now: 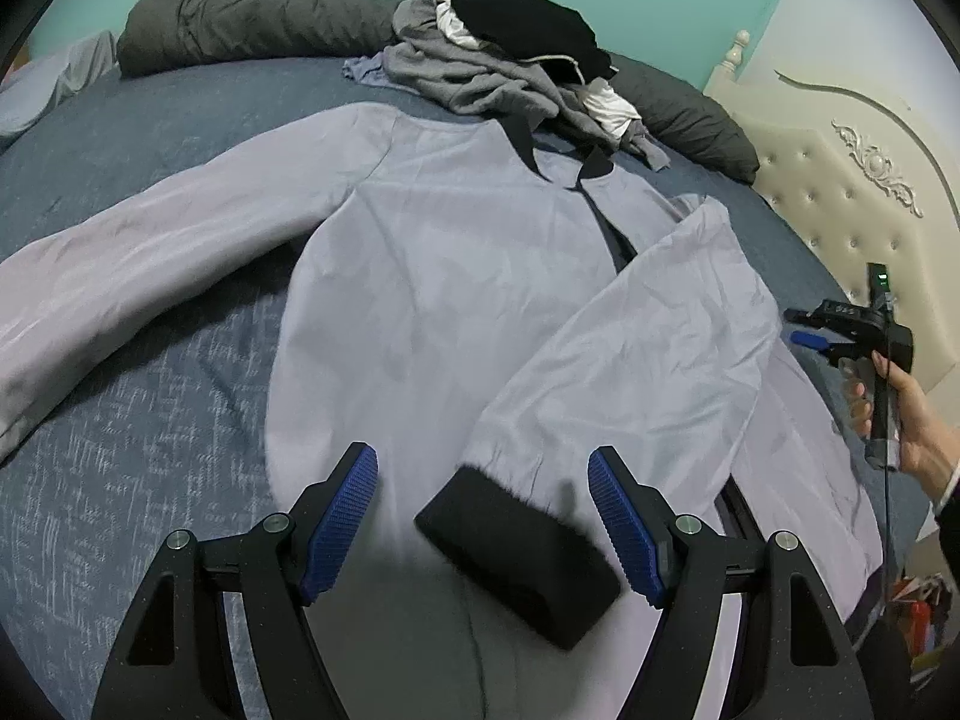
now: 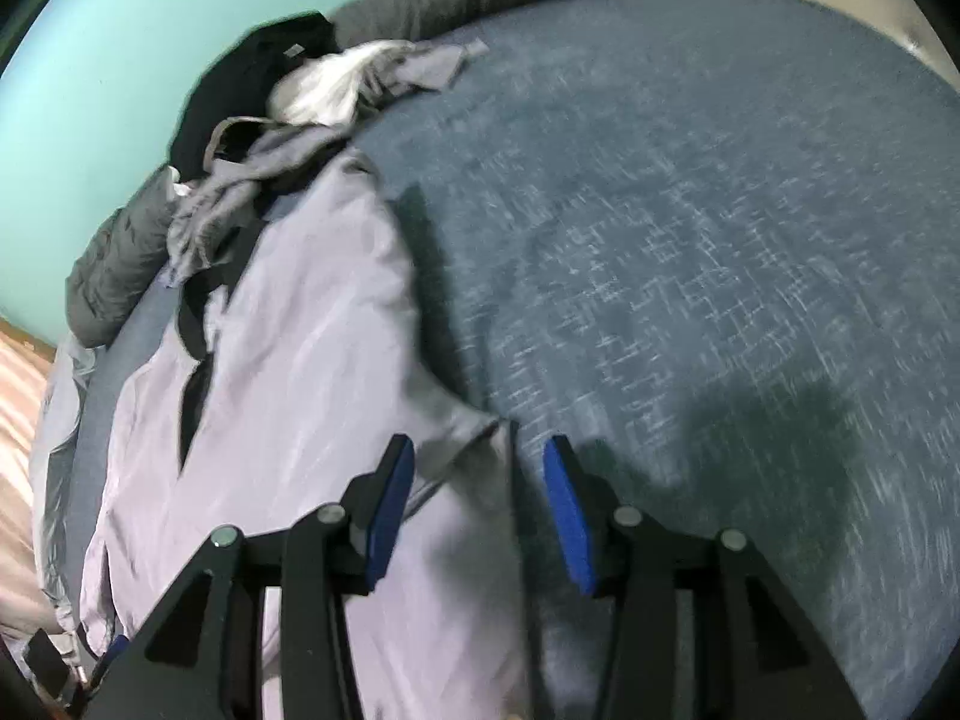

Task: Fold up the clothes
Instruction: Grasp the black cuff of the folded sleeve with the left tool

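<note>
A pale lavender jacket [image 1: 444, 300] with a black collar and zip lies front up on the blue bedspread [image 1: 150, 420]. One sleeve [image 1: 636, 360] is folded over the body, and its black cuff [image 1: 516, 552] rests between the fingers of my left gripper [image 1: 483, 468]. That gripper is open, and its pads do not press the cuff. The other sleeve [image 1: 132, 252] stretches out to the left. In the right wrist view, my right gripper [image 2: 480, 468] is open above the jacket's [image 2: 288, 372] side edge, with nothing clamped. From the left wrist view a hand holds this gripper [image 1: 807, 327] at the jacket's right edge.
A pile of grey, white and black clothes [image 1: 510, 54] lies beyond the collar. A dark grey quilt [image 1: 240, 18] runs along the teal wall. A cream padded headboard [image 1: 840, 180] stands at the right. Bare bedspread [image 2: 720, 240] lies beside the jacket.
</note>
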Demonstrator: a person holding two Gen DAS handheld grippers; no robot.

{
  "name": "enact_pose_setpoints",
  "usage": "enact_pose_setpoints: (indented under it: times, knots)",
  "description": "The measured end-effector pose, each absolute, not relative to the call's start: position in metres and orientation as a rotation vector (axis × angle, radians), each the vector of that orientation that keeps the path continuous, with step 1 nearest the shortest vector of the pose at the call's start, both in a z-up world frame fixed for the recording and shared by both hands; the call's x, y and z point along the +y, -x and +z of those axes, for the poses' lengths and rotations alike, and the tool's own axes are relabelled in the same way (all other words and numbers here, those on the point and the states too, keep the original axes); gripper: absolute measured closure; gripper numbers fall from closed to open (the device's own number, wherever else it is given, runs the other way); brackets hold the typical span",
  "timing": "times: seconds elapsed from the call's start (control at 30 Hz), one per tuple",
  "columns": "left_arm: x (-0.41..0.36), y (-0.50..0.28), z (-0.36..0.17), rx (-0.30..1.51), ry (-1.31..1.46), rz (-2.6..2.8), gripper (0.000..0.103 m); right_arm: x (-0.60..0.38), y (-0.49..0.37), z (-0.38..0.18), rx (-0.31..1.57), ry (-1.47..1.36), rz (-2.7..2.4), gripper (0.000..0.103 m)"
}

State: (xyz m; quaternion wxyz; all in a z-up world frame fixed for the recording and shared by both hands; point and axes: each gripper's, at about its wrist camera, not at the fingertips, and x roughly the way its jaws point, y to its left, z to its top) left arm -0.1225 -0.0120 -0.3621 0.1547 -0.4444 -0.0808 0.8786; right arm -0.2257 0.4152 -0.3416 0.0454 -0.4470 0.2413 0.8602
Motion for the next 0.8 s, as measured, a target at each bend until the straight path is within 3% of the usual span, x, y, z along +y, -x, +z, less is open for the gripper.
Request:
enact_pose_setpoints:
  times: [0.17, 0.23, 0.5, 0.67, 0.8]
  knots:
    - [-0.011, 0.112, -0.363, -0.205, 1.290, 2.520, 0.027, 0.374, 0.184, -0.326, 0.793, 1.235, 2.736, 0.050]
    - [-0.010, 0.109, -0.366, -0.205, 1.307, 2.514, 0.027, 0.360, 0.166, -0.322, 0.817, 1.188, 2.769, 0.042]
    - [-0.008, 0.109, -0.383, -0.233, 1.403, 2.476, 0.029, 0.324, 0.119, -0.322, 0.754, 1.130, 2.859, 0.039]
    - [-0.010, 0.120, -0.394, -0.286, 1.475, 2.461, 0.043, 0.326, 0.107, -0.321, 0.762, 1.057, 2.887, 0.038]
    - [-0.004, 0.121, -0.394, -0.281, 1.492, 2.455, 0.056, 0.321, 0.104, -0.320, 0.659, 1.041, 2.923, 0.038]
